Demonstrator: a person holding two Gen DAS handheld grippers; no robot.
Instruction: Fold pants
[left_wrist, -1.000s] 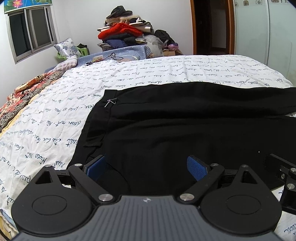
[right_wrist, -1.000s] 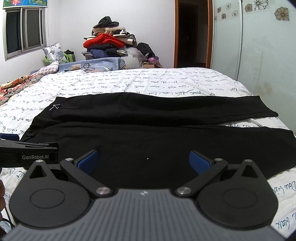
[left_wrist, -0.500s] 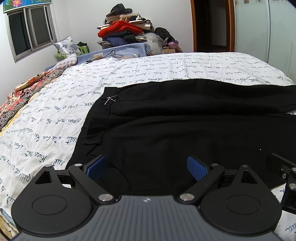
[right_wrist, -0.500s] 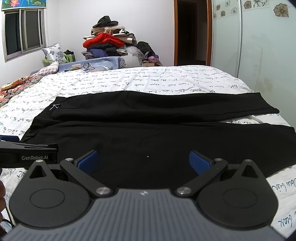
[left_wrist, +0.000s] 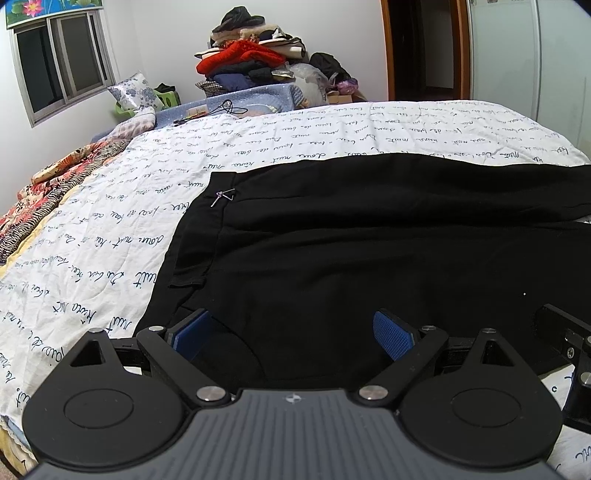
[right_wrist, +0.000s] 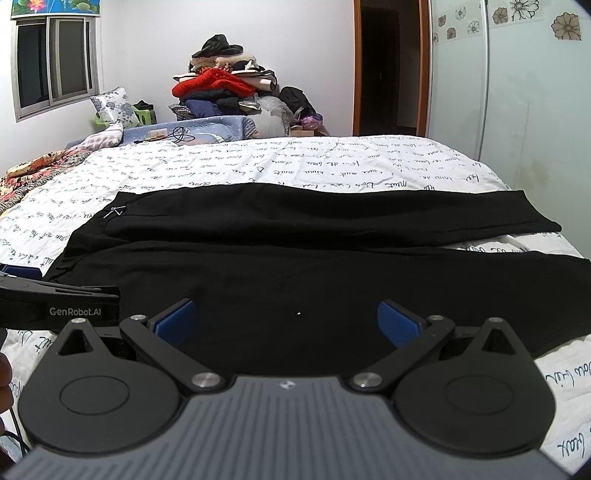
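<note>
Black pants (left_wrist: 369, 243) lie flat across the bed, waistband to the left, legs running right; they also show in the right wrist view (right_wrist: 295, 251). The far leg ends near the bed's right side (right_wrist: 528, 214). A small metal clasp (left_wrist: 221, 197) sits on the waistband. My left gripper (left_wrist: 291, 332) is open and empty, low over the near waist area. My right gripper (right_wrist: 286, 321) is open and empty, low over the near leg. The left gripper's body (right_wrist: 59, 302) shows at the left of the right wrist view.
The bed has a white quilt with script print (left_wrist: 110, 251). A pile of clothes (right_wrist: 221, 88) stands at the far end by the wall. A patterned blanket (left_wrist: 44, 195) lies at the far left. A wardrobe (right_wrist: 535, 92) stands to the right.
Both grippers have moved slightly forward and lower over the pants; the view edges closer. Jaws stay open. The pants have not moved.
</note>
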